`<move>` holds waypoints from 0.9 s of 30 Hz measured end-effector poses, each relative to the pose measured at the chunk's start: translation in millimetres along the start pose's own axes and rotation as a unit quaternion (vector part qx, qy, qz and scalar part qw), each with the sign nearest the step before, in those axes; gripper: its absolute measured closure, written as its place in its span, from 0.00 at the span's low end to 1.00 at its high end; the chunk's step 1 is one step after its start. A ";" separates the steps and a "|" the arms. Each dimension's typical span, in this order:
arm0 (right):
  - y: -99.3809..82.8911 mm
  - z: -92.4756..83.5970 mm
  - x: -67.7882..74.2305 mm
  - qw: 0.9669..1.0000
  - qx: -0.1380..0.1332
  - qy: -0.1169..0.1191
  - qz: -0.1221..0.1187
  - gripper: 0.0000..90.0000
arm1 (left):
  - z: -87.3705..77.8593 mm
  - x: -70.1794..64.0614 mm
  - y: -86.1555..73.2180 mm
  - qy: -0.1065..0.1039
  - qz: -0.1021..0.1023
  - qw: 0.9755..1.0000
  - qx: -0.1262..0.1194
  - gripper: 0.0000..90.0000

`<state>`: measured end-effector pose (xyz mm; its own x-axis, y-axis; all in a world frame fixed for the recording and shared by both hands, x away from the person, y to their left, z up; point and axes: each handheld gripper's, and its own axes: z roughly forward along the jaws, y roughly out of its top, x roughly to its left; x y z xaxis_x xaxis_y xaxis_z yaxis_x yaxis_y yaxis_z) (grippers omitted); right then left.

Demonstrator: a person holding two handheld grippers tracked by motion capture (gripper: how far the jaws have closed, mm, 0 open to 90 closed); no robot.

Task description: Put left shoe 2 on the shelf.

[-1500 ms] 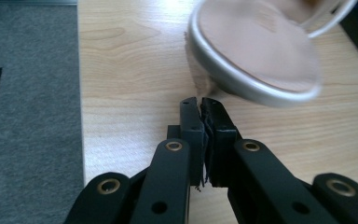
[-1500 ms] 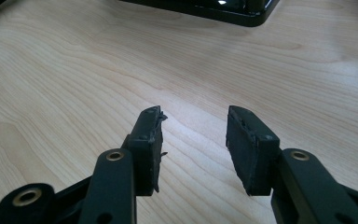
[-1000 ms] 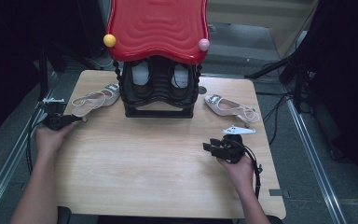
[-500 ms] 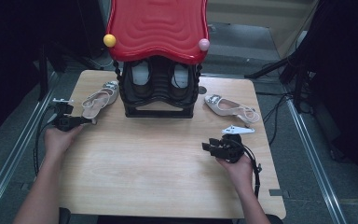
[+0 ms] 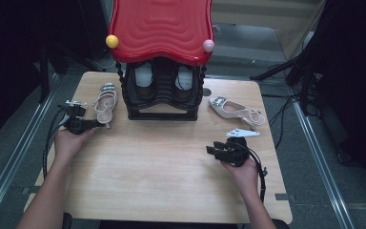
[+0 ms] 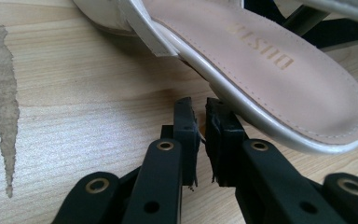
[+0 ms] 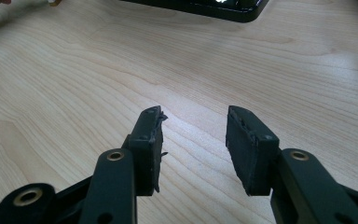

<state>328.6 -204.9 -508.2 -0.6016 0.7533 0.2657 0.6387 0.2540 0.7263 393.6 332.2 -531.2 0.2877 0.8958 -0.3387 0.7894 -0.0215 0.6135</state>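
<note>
Reaching for pale sandal (image 5: 105, 101) left of shoe rack (image 5: 162, 93) | left gripper (image 5: 96, 124) at its heel, jaws narrowly apart, just been opening, apparently empty | sandal's length runs away from person | right gripper (image 5: 211, 150) half-open, idle

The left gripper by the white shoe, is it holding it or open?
Open a crack. The left gripper has just been opening; a narrow gap shows between its jaws with nothing inside, and the white shoe lies on the table just beyond.
</note>
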 end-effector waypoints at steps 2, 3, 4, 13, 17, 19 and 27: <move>0.0 0.3 -0.2 1.000 0.000 -0.001 -0.001 0.63 | 0.1 0.3 -0.1 0.003 -0.001 1.000 -0.002 0.91; 0.0 0.2 -0.1 1.000 0.000 -0.001 -0.001 0.63 | -0.6 1.4 -0.1 0.003 -0.002 1.000 -0.002 0.89; 0.0 0.2 0.1 1.000 0.000 -0.001 -0.001 0.63 | -1.1 2.8 -0.1 0.004 -0.002 1.000 -0.003 0.87; 0.2 0.9 0.3 1.000 0.003 -0.001 -0.003 0.63 | -11.6 13.8 3.2 0.019 -0.023 0.999 -0.016 0.69; 0.3 1.7 0.6 1.000 0.003 -0.001 -0.004 0.63 | -15.1 19.0 5.5 0.019 -0.036 0.999 -0.015 0.63; 0.4 1.9 0.7 1.000 0.003 0.000 -0.004 0.63 | -17.3 20.7 7.0 0.023 -0.041 0.999 -0.020 0.62; 0.3 2.1 0.4 1.000 0.005 -0.002 -0.006 0.63 | -19.9 19.0 19.8 0.033 -0.036 0.999 -0.012 0.63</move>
<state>329.5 -203.2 -509.2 -0.6080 0.7521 0.2543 0.6355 0.2691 0.7237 403.8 357.6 -511.3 0.1928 0.9221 -0.3355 0.7930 0.0550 0.6068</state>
